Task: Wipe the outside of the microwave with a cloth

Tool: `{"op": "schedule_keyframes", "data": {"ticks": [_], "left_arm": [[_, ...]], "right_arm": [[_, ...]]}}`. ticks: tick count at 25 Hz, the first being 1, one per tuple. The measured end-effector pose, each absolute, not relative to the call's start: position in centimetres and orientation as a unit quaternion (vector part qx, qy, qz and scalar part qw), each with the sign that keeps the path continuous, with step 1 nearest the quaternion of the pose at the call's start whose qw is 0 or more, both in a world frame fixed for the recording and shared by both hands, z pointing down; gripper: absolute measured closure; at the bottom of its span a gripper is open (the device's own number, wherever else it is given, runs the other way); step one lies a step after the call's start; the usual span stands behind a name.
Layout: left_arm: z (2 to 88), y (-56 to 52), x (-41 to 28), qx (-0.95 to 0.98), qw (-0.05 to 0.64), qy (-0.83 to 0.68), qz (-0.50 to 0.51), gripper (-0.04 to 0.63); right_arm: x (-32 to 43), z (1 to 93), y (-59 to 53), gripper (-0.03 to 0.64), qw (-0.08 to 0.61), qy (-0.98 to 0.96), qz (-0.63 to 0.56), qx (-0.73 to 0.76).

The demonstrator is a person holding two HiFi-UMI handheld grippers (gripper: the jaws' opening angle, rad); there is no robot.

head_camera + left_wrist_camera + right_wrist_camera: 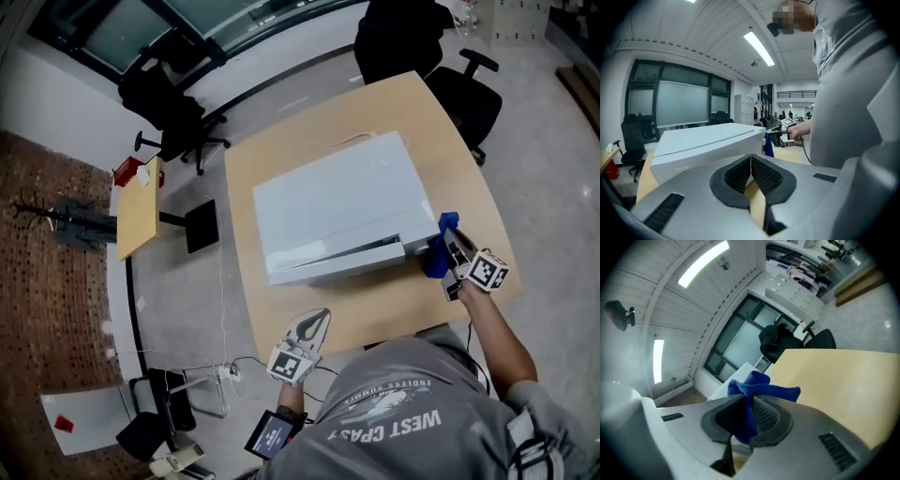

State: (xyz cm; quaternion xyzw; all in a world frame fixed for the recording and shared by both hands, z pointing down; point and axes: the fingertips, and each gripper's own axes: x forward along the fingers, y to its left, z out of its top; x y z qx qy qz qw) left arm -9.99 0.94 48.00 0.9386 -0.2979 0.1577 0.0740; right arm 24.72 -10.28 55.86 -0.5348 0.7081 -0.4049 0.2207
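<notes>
Looking down on a white microwave [333,211]: boxy, smooth, glossy on top, with a thin dark seam running along the near side. Sits square in the middle of a light wooden table [272,309]. Over at its right-hand corner, a bright blue cloth [437,253], bunched and crumpled. Pinched firmly between the jaws of the right gripper [450,244], with a fold spilling out past the tips. Right up at that corner of the microwave, though hard to say whether actually touching. Down by the near table edge, the left gripper [317,321]: jaws pressed together with nothing between them, aimed at the microwave's near side and apart from it.
</notes>
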Motion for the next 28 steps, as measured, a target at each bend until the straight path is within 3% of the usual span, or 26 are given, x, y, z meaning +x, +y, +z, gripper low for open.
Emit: {"op": "schedule_keyframes", "data": {"ticks": [8,13,16,22,28], "left_arm": [[49.6,-1.2,-9.8,0.882,0.136,-0.428,0.145,0.571],[50.2,-0.8,-10.6,0.857,0.155,-0.471,0.141,0.571],[49.6,-1.6,-9.9,0.851,0.16,-0.482,0.134,0.571],[50.1,-2.5,-8.8,0.854,0.165,-0.474,0.138,0.571],[49.9,-1.9,-7.9,0.859,0.166,-0.463,0.14,0.571]], "right_arm": [[26.7,56.5,-27.6,0.575,0.226,0.773,-0.399,-0.438],[24.6,57.2,-36.0,0.575,0.271,0.758,-0.506,-0.31],[24.3,57.5,-33.9,0.575,0.293,0.741,-0.551,-0.247],[23.1,60.2,-18.2,0.575,0.27,0.727,-0.619,-0.127],[24.2,61.9,-19.6,0.575,0.188,0.797,-0.544,-0.183]]}}
